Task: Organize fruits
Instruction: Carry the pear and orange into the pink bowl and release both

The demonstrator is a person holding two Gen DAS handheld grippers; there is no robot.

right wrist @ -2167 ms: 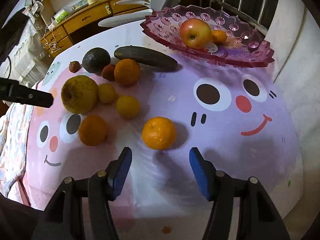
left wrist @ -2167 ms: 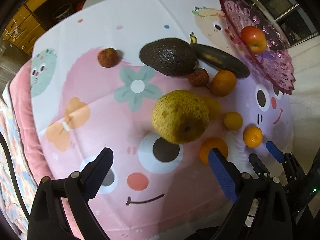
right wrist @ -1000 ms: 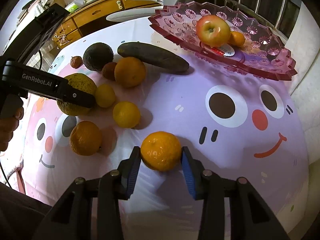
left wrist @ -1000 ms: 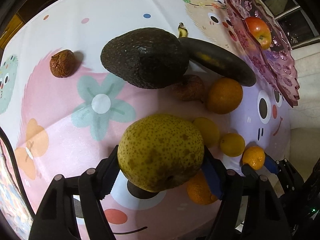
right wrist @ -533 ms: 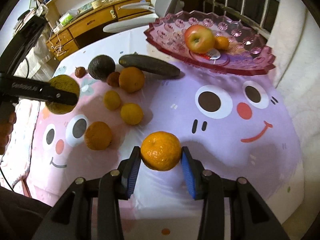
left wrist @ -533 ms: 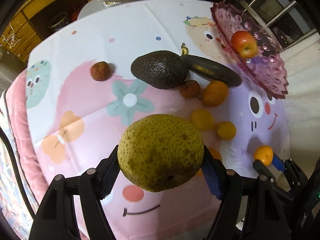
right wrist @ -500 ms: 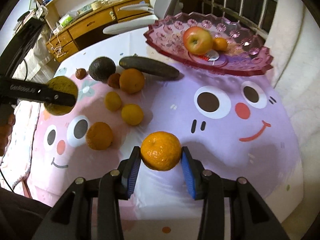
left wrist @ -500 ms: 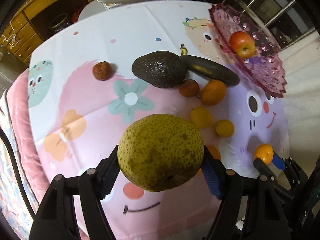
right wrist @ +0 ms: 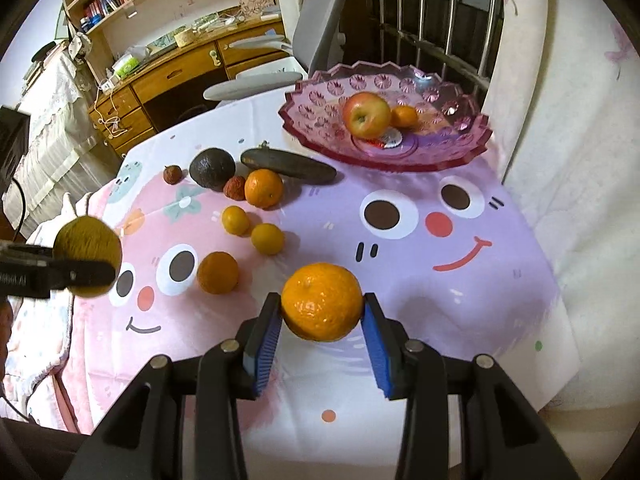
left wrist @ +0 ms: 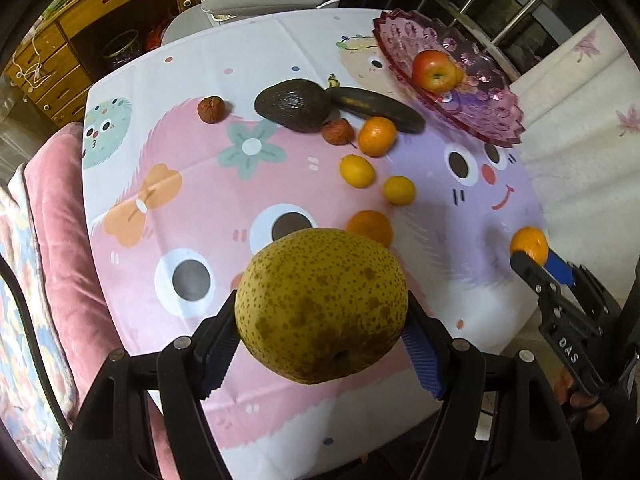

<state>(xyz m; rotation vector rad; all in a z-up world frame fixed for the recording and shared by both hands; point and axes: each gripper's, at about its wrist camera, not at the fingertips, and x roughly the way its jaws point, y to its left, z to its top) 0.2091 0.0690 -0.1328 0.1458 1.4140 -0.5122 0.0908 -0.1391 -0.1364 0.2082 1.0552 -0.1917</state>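
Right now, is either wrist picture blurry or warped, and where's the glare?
Left wrist view: sharp, fisheye bends the table edges, and the speckled yellow-green pear looms large. Right wrist view: the round orange mandarin is crisp, the pink glass fruit dish glints mildly, and the corners go dark.

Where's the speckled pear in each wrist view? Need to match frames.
Left wrist: pear low centre, clamped in the left tool.
Right wrist: pear at the far left edge, held above the tablecloth.
Shared landmark: pink glass dish holding the apple.
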